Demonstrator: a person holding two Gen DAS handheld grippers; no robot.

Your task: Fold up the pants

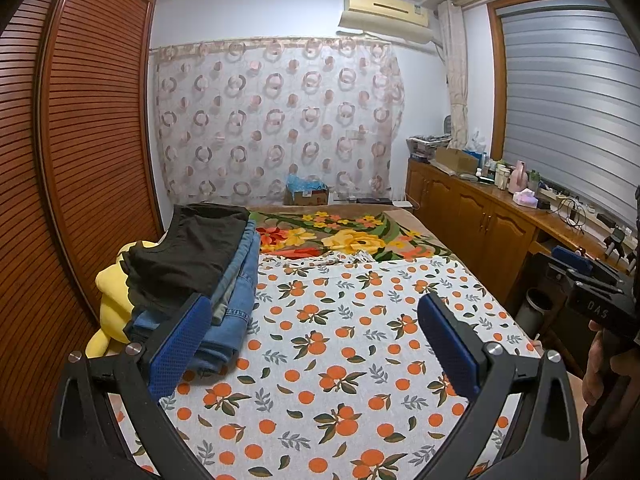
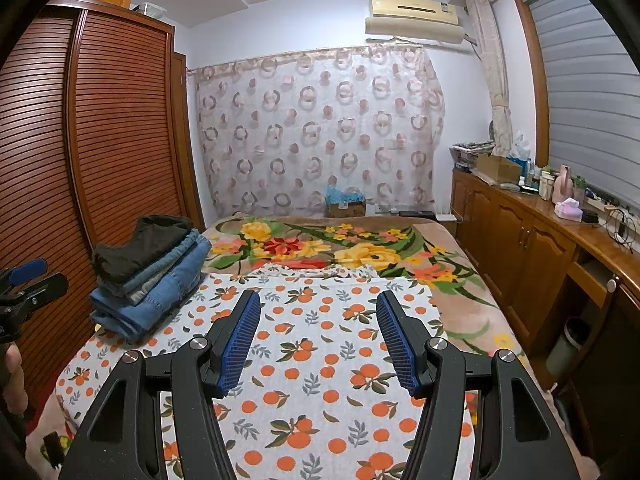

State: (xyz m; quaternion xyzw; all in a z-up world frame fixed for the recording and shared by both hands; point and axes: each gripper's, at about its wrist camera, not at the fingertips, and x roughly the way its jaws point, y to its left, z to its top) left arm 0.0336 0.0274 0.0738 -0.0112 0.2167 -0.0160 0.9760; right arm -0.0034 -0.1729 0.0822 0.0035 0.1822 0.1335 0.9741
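A stack of folded pants (image 1: 204, 276) (image 2: 150, 276) lies on the left side of the bed: blue jeans underneath, a dark pair on top. My left gripper (image 1: 316, 308) hovers open above the orange-print sheet (image 1: 340, 352), its left finger (image 1: 182, 344) just in front of the stack, nothing between its blue pads. My right gripper (image 2: 318, 304) also stands open over the same sheet (image 2: 320, 380), to the right of the stack and apart from it. In the left wrist view the right gripper (image 1: 576, 264) shows at the right edge, held by a hand.
A slatted wooden wardrobe (image 1: 80, 140) runs close along the bed's left side. A yellow plush toy (image 1: 110, 300) lies behind the stack. A flowered blanket (image 2: 340, 252) covers the far bed. Wooden cabinets (image 2: 532, 248) with clutter line the right wall; a grey bin (image 2: 568, 344) stands below.
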